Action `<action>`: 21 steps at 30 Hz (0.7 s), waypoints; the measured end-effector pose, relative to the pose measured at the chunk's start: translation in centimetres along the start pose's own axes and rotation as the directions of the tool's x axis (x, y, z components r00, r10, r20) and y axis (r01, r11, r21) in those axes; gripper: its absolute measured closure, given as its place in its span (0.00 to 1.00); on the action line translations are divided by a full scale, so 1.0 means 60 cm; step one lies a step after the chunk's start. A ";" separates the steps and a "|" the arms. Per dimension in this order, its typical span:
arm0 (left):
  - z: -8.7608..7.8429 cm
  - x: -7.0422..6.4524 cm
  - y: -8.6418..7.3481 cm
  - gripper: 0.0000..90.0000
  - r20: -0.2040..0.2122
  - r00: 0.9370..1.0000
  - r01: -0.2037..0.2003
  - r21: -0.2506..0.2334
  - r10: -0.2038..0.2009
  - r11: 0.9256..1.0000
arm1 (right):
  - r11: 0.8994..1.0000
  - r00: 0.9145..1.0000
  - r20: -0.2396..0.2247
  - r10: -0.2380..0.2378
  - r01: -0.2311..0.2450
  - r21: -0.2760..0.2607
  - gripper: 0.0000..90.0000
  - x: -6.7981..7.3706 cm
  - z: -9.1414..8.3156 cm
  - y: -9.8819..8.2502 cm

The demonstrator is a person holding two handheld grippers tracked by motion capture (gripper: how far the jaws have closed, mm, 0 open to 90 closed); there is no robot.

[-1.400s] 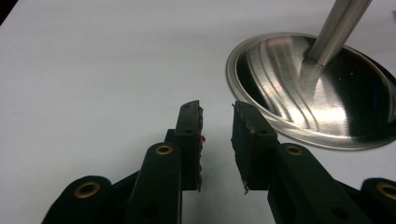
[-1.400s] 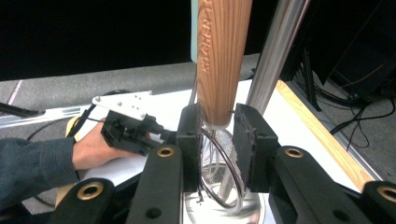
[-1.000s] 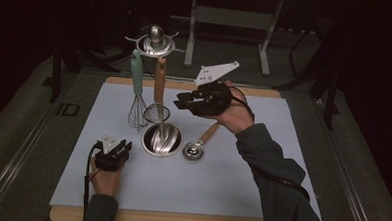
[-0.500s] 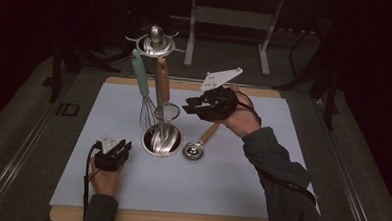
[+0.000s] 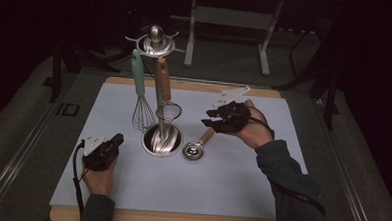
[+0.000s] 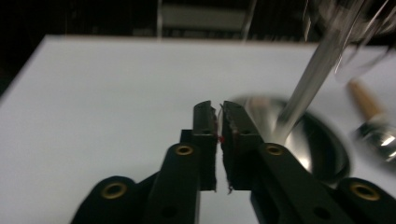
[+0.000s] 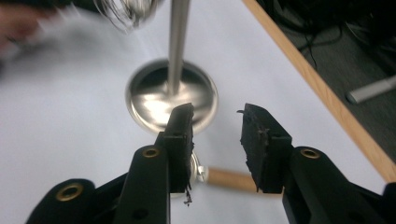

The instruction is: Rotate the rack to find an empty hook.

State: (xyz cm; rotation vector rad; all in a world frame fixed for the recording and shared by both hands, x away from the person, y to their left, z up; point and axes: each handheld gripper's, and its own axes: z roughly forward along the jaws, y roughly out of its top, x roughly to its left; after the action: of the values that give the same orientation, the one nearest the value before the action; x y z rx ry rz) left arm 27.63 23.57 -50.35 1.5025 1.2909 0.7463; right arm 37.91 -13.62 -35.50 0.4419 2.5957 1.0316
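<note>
White-topped table: utensil stand, wooden-handled scoop.

Dark room, grey floor, metal frame

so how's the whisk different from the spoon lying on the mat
The whisk hangs upright from the rack, clear of the mat; the spoon lies flat on the mat beside the rack's base. The whisk has a pale green handle and a wire cage; the spoon has a wooden handle and a small round metal bowl. The right gripper hovers open over the spoon; nothing reaches for the whisk. Both are kitchen tools with metal ends.
</note>
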 end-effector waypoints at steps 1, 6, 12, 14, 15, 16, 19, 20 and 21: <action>-0.010 -0.001 0.011 0.97 0.015 1.000 0.001 -0.032 -0.001 1.000 | 1.000 1.000 0.004 0.005 -0.005 0.007 0.69 0.000 0.001 -0.007; -0.042 -0.001 0.060 1.00 0.073 0.997 0.039 -0.142 -0.029 0.989 | 0.998 0.999 0.021 0.047 -0.048 0.035 0.65 -0.003 0.015 -0.047; -0.077 -0.011 0.112 1.00 0.115 0.993 0.056 -0.266 -0.025 0.962 | 0.997 0.997 0.045 0.068 -0.070 0.039 0.62 0.002 0.019 -0.078; -0.087 -0.018 0.129 1.00 0.127 0.992 0.047 -0.299 -0.009 0.953 | 0.997 0.996 0.059 0.073 -0.075 0.036 0.62 0.006 0.020 -0.093; -0.093 -0.022 0.138 1.00 0.138 0.990 0.049 -0.320 -0.005 0.946 | 0.996 0.995 0.062 0.078 -0.080 0.035 0.61 0.008 0.021 -0.100; -0.096 -0.024 0.144 1.00 0.144 0.990 0.048 -0.332 0.001 0.942 | 0.995 0.994 0.065 0.092 -0.095 0.038 0.61 0.010 0.023 -0.110; -0.109 -0.035 0.170 1.00 0.184 0.983 0.068 -0.387 0.005 0.920 | 0.992 0.991 0.085 0.107 -0.112 0.054 0.59 0.012 0.029 -0.136; -0.111 -0.038 0.177 1.00 0.192 0.981 0.071 -0.398 0.007 0.915 | 0.991 0.989 0.093 0.116 -0.122 0.058 0.59 0.012 0.030 -0.144; -0.116 -0.044 0.190 1.00 0.201 0.979 0.064 -0.418 0.024 0.906 | 0.989 0.987 0.100 0.127 -0.133 0.062 0.59 0.012 0.030 -0.150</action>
State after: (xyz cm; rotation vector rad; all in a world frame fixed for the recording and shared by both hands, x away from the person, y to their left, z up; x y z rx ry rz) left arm 24.79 23.52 -37.06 1.1739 0.9173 0.7802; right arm 36.44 -18.49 -43.21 0.6696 2.5505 0.9388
